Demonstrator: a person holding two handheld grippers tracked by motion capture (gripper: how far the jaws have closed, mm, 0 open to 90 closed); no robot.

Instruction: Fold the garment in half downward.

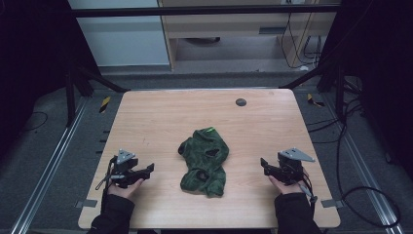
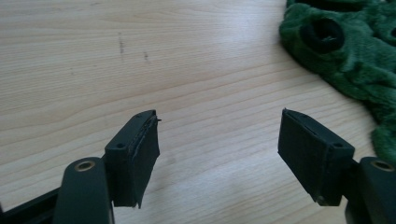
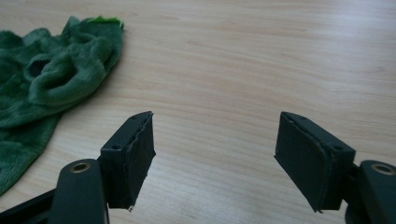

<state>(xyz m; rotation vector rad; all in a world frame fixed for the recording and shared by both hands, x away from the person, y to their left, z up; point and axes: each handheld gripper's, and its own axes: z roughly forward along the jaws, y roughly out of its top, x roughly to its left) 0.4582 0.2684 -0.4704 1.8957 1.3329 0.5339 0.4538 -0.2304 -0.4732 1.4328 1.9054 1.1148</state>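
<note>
High view – garment position: a crumpled green fleece garment [image 1: 204, 162] is found lying on the table [image 1: 146, 117], near the middle and toward the person's edge, between the two grippers and apart from both.
High view – garment axis: the long axis is judged to run from the far end, marked by a bright green tag [image 1: 210, 129], down toward the near edge, slightly tilted; which end is collar or hem cannot be told.
High view – grippers: the left gripper [image 1: 146, 170] and the right gripper [image 1: 266, 164] are held low at either side, each pointing inward at the garment, nothing between the fingers.
High view – other: a small dark disc [image 1: 240, 102] is noted at the far side, well apart.
Left gripper view – fingers: spread wide over bare table, gripping nothing; the garment [image 2: 345, 51] lies ahead at upper right, a black-rimmed opening [image 2: 322, 33] showing.
Left gripper view – risk: a pinch on bunched folds is judged likely to catch several layers, so the cloth would lift as a lump.
Right gripper view – fingers: spread wide, empty; the garment [image 3: 51, 79] lies at upper left, tag end [image 3: 106, 20] farthest.
Right gripper view – risk: fingers brought in too low may push the soft pile along the smooth table; uneven pulls may twist it.
</note>
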